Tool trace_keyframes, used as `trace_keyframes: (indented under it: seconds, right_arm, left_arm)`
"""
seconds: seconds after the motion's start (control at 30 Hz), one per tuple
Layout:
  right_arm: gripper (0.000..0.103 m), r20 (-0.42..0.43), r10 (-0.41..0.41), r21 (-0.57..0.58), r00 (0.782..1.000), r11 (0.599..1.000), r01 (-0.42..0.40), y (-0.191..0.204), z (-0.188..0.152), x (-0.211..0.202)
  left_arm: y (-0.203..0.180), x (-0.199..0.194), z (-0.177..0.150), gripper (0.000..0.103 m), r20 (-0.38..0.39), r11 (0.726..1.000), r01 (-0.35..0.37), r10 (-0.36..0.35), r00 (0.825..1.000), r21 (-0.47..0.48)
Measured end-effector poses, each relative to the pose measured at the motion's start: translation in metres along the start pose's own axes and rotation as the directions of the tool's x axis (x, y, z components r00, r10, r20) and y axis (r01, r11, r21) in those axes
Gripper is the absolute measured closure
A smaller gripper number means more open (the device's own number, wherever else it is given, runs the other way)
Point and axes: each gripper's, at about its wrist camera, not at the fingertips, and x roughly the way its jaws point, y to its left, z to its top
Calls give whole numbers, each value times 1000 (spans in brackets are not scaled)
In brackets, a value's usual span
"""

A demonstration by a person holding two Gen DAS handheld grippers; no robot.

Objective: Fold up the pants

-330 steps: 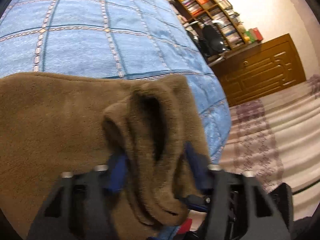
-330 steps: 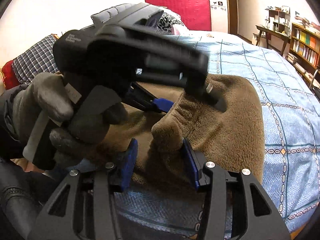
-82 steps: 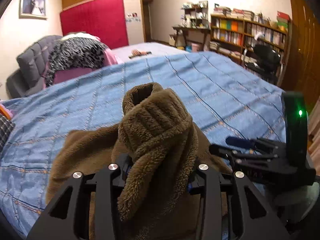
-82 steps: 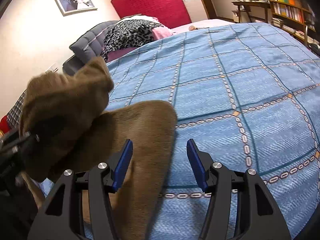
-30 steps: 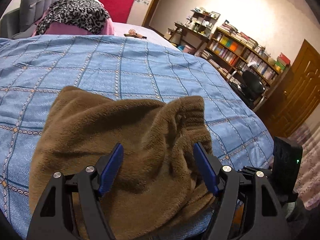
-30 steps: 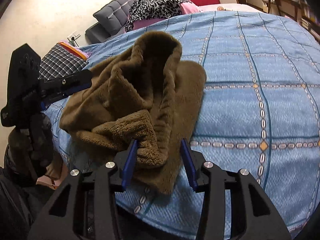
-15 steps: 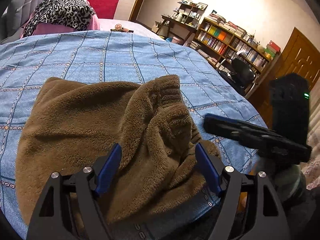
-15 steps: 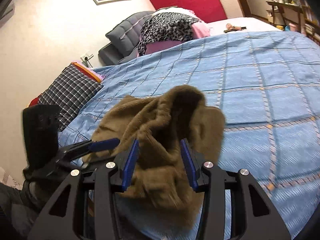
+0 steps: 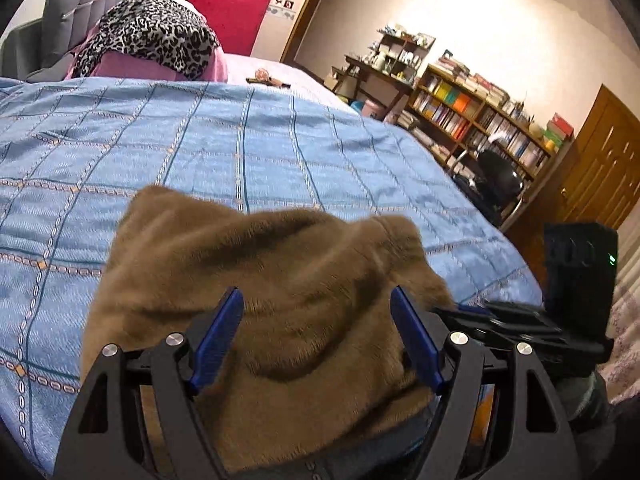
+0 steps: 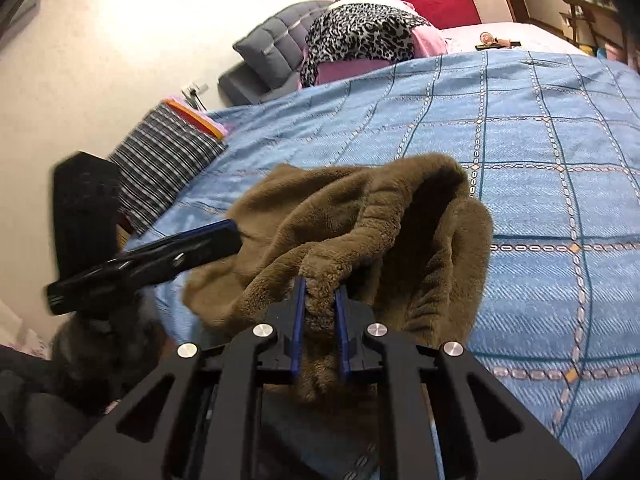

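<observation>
Brown fleece pants [image 9: 280, 264] lie bunched at the near edge of the bed. In the right wrist view my right gripper [image 10: 320, 286] is closing, and its blue pads pinch a thick fold of the pants [image 10: 360, 208] and hold it raised. The waistband arches open behind that fold. My left gripper [image 9: 316, 300] hovers over the pants with its jaws wide open and no fabric pressed between them. From the right wrist view, the left gripper's finger [image 10: 216, 236] reaches in from the left and touches the fabric's edge. The right gripper's body [image 9: 520, 328] shows at the right of the left wrist view.
A blue checked bedspread [image 9: 240, 140] covers the bed. A leopard-print pile [image 9: 152, 36] and a grey headboard sit at the far end. A plaid pillow [image 10: 168, 160] lies on the left edge. Bookshelves [image 9: 460, 108], an office chair [image 9: 496, 180] and a wooden door [image 9: 600, 160] stand to the right.
The right gripper's jaws have closed from half open onto a fold of the pants. In the left wrist view the raised bunch of fabric has dropped flatter.
</observation>
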Motion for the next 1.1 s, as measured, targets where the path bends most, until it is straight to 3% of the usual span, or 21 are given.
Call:
trace_keyframes:
  seconds: [0.1, 0.17, 0.3, 0.5, 0.53, 0.6, 0.63, 0.8, 1.07, 1.1]
  right_arm:
    - [89, 5, 41, 35, 999, 999, -41, 0, -7, -24]
    - [89, -21, 23, 38, 1000, 999, -22, 0, -18, -31]
    - [89, -85, -36, 46, 996, 998, 40, -9, -41, -19]
    - [89, -83, -6, 89, 997, 996, 13, -23, -46, -13]
    - [82, -80, -4, 87, 997, 996, 11, -23, -44, -15]
    - [51, -47, -19, 101, 999, 995, 23, -26, -39, -22]
    - [48, -22, -27, 110, 999, 994, 29, -30, -36, -26]
    - [47, 75, -20, 227, 997, 974, 3, -62, -13, -28]
    - [43, 87, -1, 322, 996, 946, -27, -105, 18, 23]
    - [49, 84, 2, 316, 996, 948, -29, -105, 20, 28]
  left_arm:
    - [-3, -1, 6, 27, 15, 1000, 0, 0, 1000, 11]
    - [-8, 2, 6, 27, 6, 1000, 11, -12, 1000, 22]
    - [-23, 18, -5, 27, -52, 996, 47, -43, 998, 73]
    - [-34, 48, -36, 26, -143, 991, 28, -9, 990, 130]
    - [-35, 49, -39, 26, -141, 990, 24, -5, 990, 136]
    - [-35, 50, -40, 24, -134, 990, 21, -2, 991, 141]
    - [-36, 50, -39, 24, -131, 990, 23, -5, 991, 137]
    - [-35, 49, -40, 24, -128, 990, 22, -4, 992, 138]
    - [-44, 48, -41, 24, -122, 987, 13, 7, 992, 162]
    - [-44, 48, -41, 24, -122, 987, 13, 7, 993, 162]
